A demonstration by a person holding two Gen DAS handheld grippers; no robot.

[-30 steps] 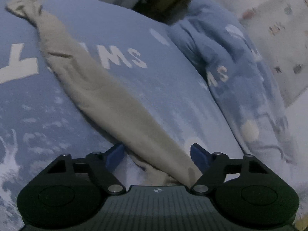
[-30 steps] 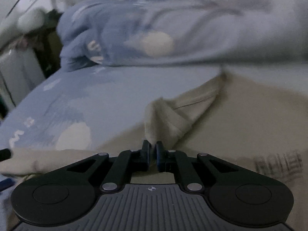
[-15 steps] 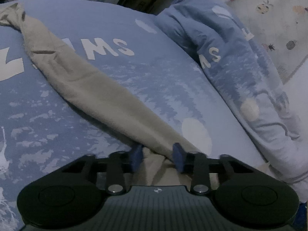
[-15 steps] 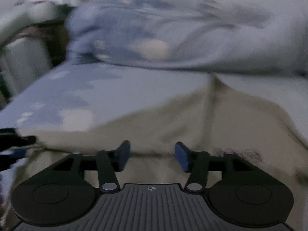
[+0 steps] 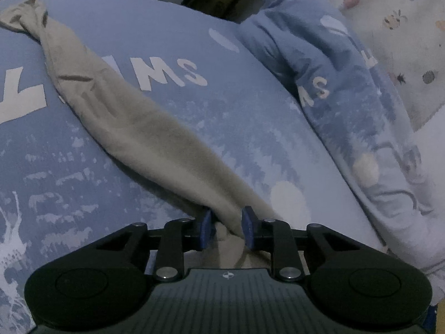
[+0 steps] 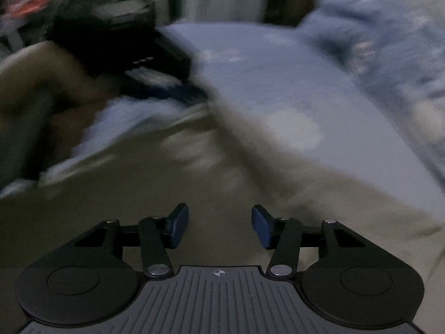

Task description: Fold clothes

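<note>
The left gripper [image 5: 226, 228] has its blue pads nearly together and closing on a bunched neck of the beige garment [image 5: 144, 128]; the cloth fills the gap between them and looks pinched. From that grip a long, sleeve-like stretch of the same garment runs away to the far left across the blue printed bedspread [image 5: 250, 128], ending in a twisted, crumpled tip near the far left corner of the left wrist view.

The right gripper [image 6: 219, 225] stands about half open with its jaws narrowing, and nothing sits between the pads. It hovers over a broad spread of the beige garment [image 6: 194, 194], which fills the near part of the right wrist view. That view is badly smeared, so I cannot tell whether the cloth there lies flat or wrinkled. Beyond the garment, on the left, a person's forearm [image 6: 36, 78] and a dark blur, probably the other gripper, are near the garment's left edge.

To the right in both views lies a rumpled blue duvet [image 5: 347, 97], with a pale fruit-print fabric [image 5: 403, 27] beyond it at the far right.

Judging by this, the folding is at an early stage: the sleeve-like part is stretched out, not laid over the body, and no tidy folded edge shows anywhere. Bringing that part inward and the main folds of the body appear to remain.
</note>
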